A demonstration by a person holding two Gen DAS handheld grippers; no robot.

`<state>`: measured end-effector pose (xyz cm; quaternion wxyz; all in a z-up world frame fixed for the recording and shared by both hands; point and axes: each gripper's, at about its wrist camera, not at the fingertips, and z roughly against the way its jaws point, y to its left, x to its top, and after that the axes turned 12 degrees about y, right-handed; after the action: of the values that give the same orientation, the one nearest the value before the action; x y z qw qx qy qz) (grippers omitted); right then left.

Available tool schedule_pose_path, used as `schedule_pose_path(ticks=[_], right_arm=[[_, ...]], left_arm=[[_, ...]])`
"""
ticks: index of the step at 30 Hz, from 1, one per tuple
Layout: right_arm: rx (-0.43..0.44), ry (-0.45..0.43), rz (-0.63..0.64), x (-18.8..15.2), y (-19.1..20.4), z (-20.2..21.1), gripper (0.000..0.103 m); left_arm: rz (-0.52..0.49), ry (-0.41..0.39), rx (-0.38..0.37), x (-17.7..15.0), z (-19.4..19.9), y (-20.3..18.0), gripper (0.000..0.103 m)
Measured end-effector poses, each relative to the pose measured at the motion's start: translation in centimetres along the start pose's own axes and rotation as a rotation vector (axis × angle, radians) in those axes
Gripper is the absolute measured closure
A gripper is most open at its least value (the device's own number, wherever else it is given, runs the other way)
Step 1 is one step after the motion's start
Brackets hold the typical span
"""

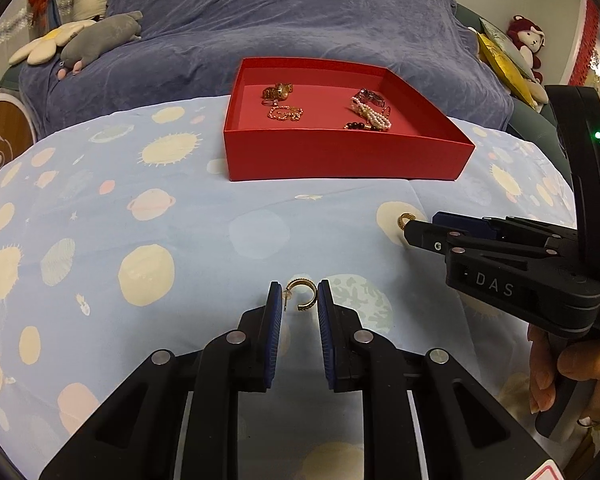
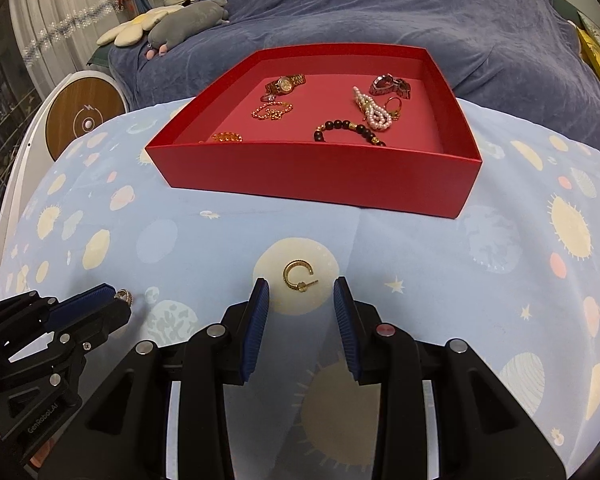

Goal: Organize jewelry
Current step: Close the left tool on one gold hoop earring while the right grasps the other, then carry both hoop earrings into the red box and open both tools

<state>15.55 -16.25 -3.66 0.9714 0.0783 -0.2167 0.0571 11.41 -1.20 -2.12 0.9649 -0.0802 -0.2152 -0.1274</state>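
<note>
1. Left gripper: fingers spread apart, low over the cloth. A gold hoop earring lies on the cloth between the fingertips; contact with either pad cannot be confirmed.
2. Right gripper: fingers spread apart, nothing held. A second hoop lies on a pale circle of the cloth, just ahead of the fingertips and apart from both pads.
3. In the left wrist view the right gripper enters from the right, its tip beside the second hoop.
4. In the right wrist view the left gripper enters from the lower left; the first hoop shows at its tip.
5. Red box: open top, on the cloth beyond both grippers, well apart from the hoops.
6. Box contents: gold watch, silver watch, gold chain, pearl strand, dark bead bracelet, further gold piece by the near wall.
7. Behind the box: blue blanket with a grey plush
</note>
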Motion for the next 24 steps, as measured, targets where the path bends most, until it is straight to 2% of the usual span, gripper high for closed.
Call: schedule_pose_path(ticks=[7, 13, 16, 24], right_arm=[[-0.016, -0.005, 0.019, 0.14, 0.24, -0.66, 0.071], [-0.032, -0.013, 0.035, 0.39, 0.45, -0.86, 0.077], [-0.049, -0.017, 0.049, 0.31, 0.64, -0.91, 0.084], [-0.04, -0.017, 0.05, 0.05, 0.55, -0.45, 0.085]], left_arm=[[-0.001, 0.013, -0.002, -0.05, -0.38, -0.1, 0.088], [0.003, 0.021, -0.008, -0.02, -0.51, -0.05, 0.088], [0.002, 0.02, -0.007, -0.02, -0.47, -0.04, 0.088], [0.0, 0.02, -0.011, 0.01, -0.4, -0.02, 0.088]])
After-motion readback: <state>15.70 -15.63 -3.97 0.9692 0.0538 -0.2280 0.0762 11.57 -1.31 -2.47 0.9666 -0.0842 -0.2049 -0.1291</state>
